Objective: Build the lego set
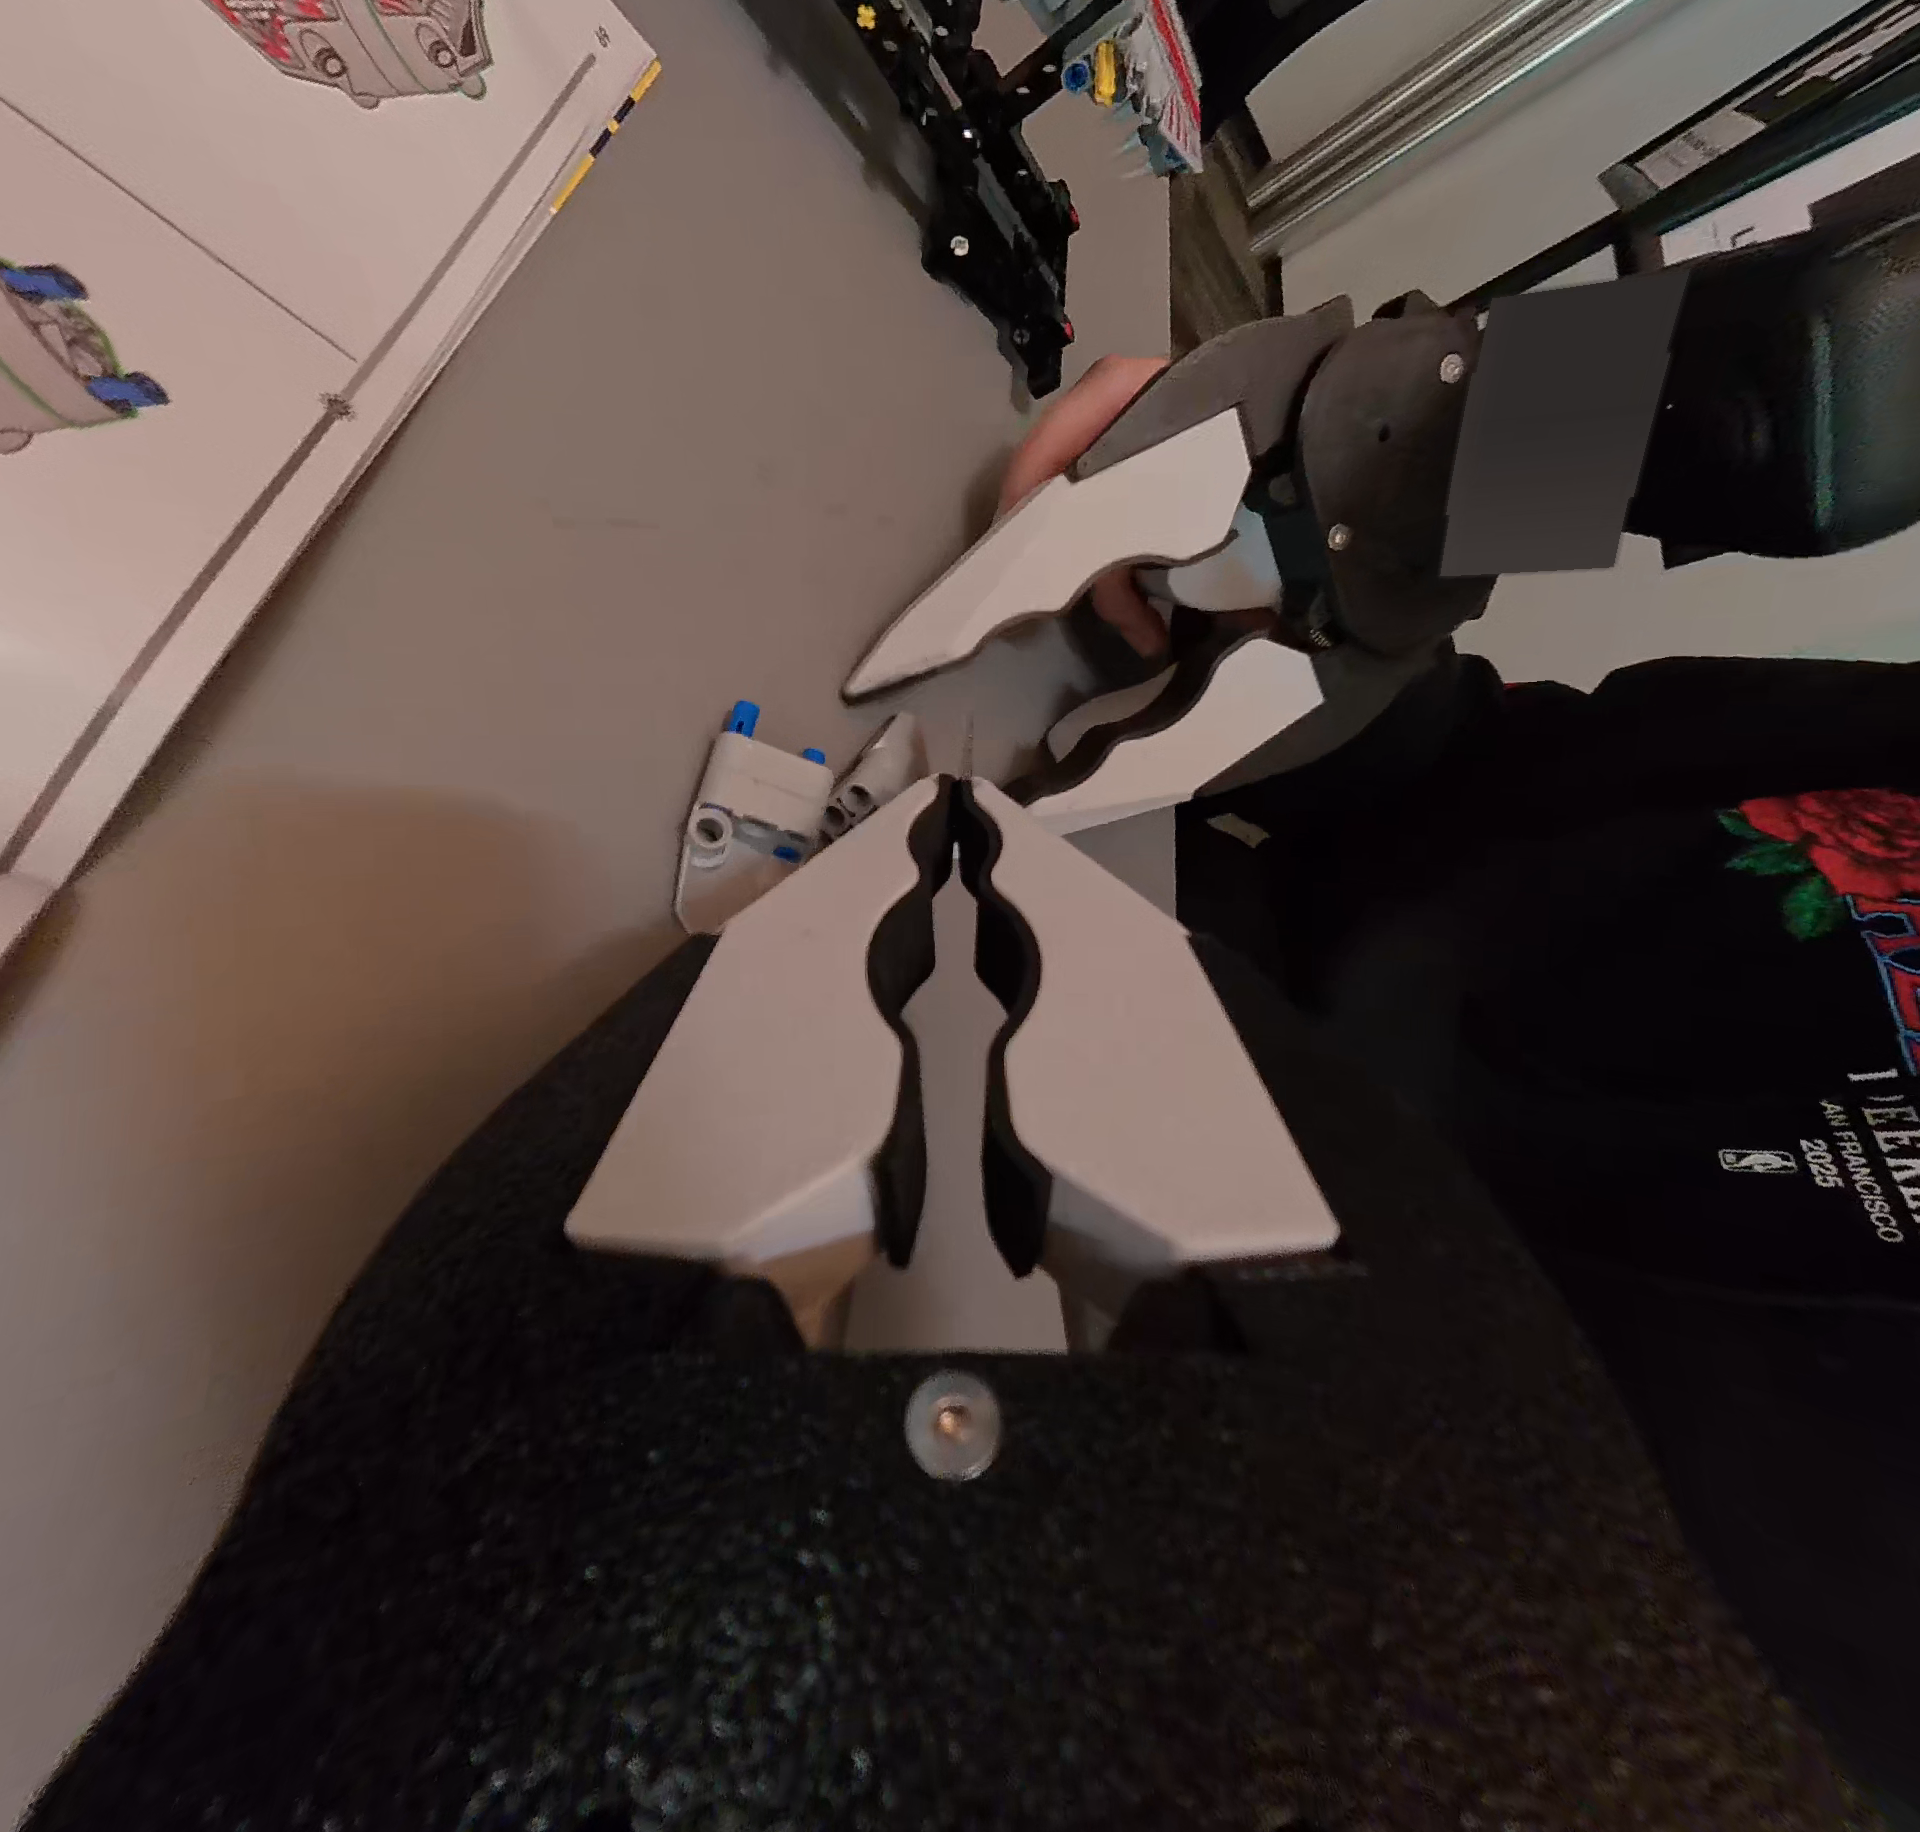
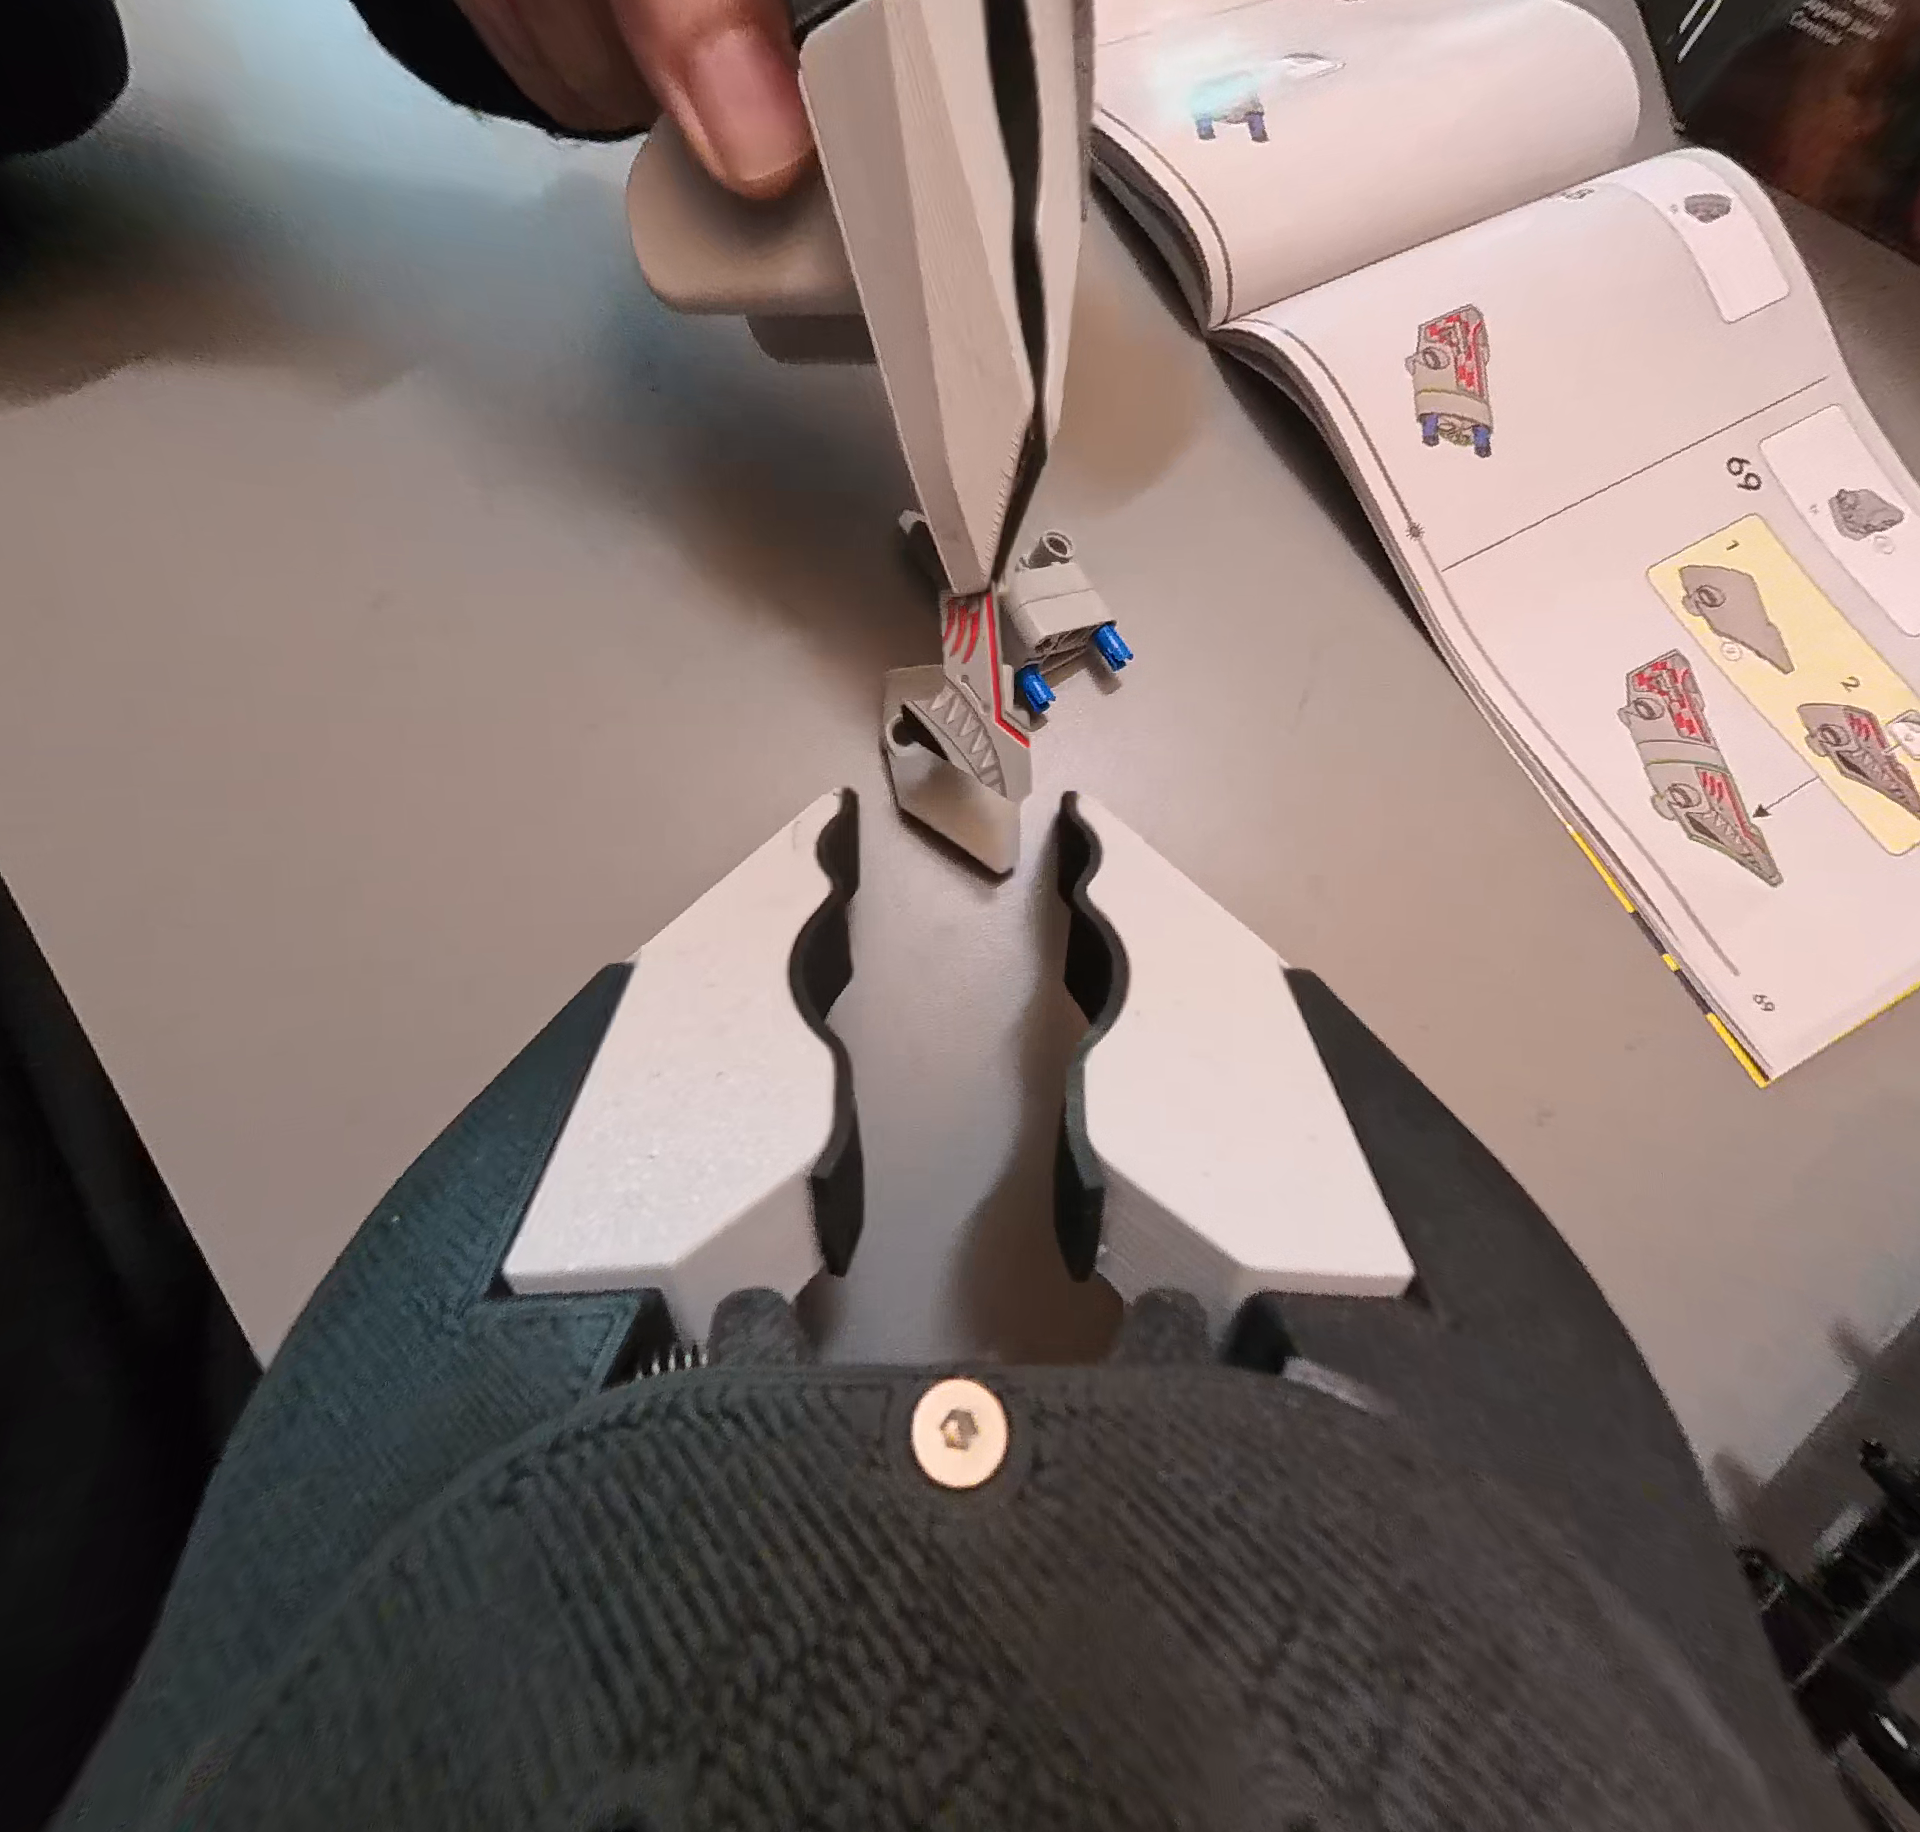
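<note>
A grey Lego panel with red stripes and a toothed mouth print stands tilted on the grey table. A grey block with blue pins sits at its right side. That block also shows in the left wrist view. My left gripper is shut and comes down from above in the right wrist view, pinching the panel's upper edge. My right gripper is open, with the panel's lower end just ahead of and between its tips. It also shows in the left wrist view.
An open instruction booklet lies to the right, also seen in the left wrist view. A partly built black and grey model stands farther back. A dark box is at the far right. A hand holds the left gripper. The table's edge runs at the left. My two grippers' fingertips are within a few centimetres of each other.
</note>
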A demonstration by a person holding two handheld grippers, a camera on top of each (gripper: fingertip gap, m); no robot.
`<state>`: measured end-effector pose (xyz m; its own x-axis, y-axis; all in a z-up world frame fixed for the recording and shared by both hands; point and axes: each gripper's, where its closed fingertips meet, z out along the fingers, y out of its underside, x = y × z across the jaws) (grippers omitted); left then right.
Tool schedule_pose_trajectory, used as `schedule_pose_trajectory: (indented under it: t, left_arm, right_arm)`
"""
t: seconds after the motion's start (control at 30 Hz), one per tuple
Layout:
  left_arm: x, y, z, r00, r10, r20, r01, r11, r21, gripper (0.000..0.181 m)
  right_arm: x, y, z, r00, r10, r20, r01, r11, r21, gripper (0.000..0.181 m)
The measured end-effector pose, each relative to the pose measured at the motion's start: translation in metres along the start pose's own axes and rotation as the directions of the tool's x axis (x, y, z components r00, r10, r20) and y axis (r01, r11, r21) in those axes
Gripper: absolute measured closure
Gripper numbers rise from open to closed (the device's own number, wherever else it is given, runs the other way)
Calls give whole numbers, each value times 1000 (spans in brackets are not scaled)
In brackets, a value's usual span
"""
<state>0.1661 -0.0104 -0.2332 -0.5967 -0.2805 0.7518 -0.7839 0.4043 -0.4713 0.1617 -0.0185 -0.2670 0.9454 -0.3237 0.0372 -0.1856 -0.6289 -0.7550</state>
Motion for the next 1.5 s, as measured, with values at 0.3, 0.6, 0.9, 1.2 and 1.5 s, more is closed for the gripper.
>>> schedule_pose_trajectory:
  t: [0.3,0.6,0.9,1.2,1.5]
  left_arm:
    - [-4,2,4,1000,9,29,-8,1000,-27,181]
    - [-1,2,2,998,37,44,-36,999,-35,181]
    - [-3,3,4,996,87,14,-86,995,-48,181]
    - [-5,7,7,997,21,-74,-22,1000,-18,181]
    - [-8,10,10,994,-24,-109,23,1000,-11,181]
  right_arm:
    - [-2,-2,1,996,-69,-49,70,998,5,159]
    - [-2,-2,1,999,-34,-17,34,999,2,160]
    - [-1,-1,1,1000,-20,-17,20,1000,1,156]
    - [-3,-1,0,1000,-20,-14,20,1000,4,140]
    - [-3,-1,1,1000,1,8,-1,1000,0,141]
